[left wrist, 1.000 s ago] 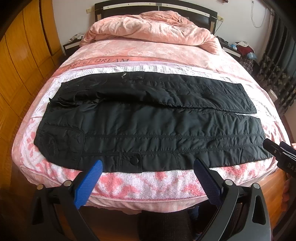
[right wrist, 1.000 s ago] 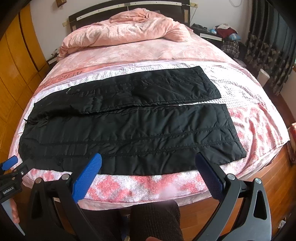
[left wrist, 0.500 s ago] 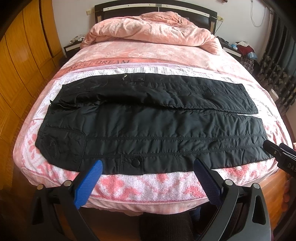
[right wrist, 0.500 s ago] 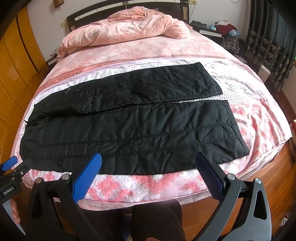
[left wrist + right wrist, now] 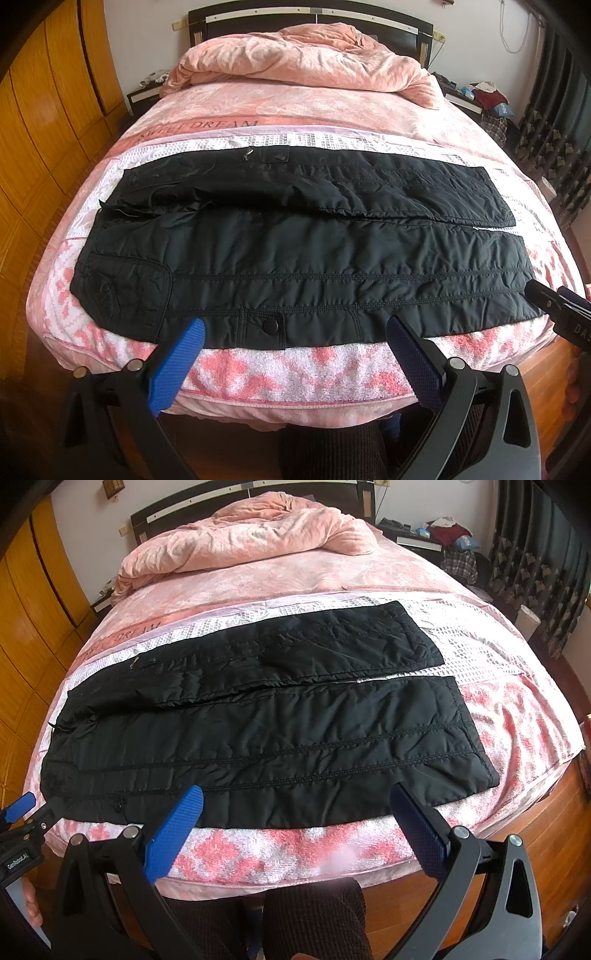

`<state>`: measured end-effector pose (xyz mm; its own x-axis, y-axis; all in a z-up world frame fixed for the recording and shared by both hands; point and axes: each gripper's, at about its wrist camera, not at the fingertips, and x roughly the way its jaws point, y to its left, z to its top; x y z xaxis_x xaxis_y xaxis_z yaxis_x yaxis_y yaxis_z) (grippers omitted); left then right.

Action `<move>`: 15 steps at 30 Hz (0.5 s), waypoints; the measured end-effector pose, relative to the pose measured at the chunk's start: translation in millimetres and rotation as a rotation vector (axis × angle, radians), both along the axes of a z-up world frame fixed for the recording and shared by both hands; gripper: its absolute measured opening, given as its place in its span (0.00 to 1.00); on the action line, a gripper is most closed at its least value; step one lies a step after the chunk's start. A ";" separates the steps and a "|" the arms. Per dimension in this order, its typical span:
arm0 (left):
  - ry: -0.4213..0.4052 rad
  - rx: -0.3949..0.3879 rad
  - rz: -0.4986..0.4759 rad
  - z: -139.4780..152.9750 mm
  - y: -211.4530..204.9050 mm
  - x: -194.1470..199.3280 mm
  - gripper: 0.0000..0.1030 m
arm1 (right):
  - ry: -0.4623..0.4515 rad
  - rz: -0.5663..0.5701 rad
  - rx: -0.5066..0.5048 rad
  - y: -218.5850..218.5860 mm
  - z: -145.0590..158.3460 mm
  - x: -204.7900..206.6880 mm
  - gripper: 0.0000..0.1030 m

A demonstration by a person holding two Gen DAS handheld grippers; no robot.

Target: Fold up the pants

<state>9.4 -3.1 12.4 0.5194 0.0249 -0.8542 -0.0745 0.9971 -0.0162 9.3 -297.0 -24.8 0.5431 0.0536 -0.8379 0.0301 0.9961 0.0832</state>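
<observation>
Black quilted pants [image 5: 295, 251] [image 5: 258, 731] lie flat across the foot of the bed, waist to the left, both legs stretched to the right with a thin gap between them. My left gripper [image 5: 293, 345] hangs open just short of the near edge, below the snap button [image 5: 272, 325]. My right gripper [image 5: 295, 818] is open too, at the near leg's lower edge toward the hem. Nothing sits between either pair of blue pads [image 5: 177, 365] [image 5: 173, 834]. Each gripper shows at the edge of the other's view.
A pink and white towel [image 5: 295, 373] lies under the pants on a pink bedspread. A bunched pink duvet [image 5: 303, 59] fills the head end. Orange wooden wardrobe [image 5: 40, 122] on the left, nightstand clutter and dark curtains [image 5: 535, 576] on the right, a person's dark knit sleeve [image 5: 314, 919] below.
Both views have crept slightly forward toward the bed; the pants look a little larger. Both grippers stayed open and the pants have not moved.
</observation>
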 end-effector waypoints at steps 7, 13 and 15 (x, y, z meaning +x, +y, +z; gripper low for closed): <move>-0.001 -0.001 0.001 -0.1 0.9 1.3 0.96 | 0.005 -0.006 0.013 -2.3 -0.7 0.8 0.98; -0.002 0.000 0.000 0.2 0.5 1.0 0.96 | 0.006 -0.010 0.020 -2.4 -0.7 1.4 0.98; -0.003 0.001 0.000 0.2 0.5 1.0 0.96 | 0.005 -0.009 0.020 -2.4 -0.9 1.2 0.98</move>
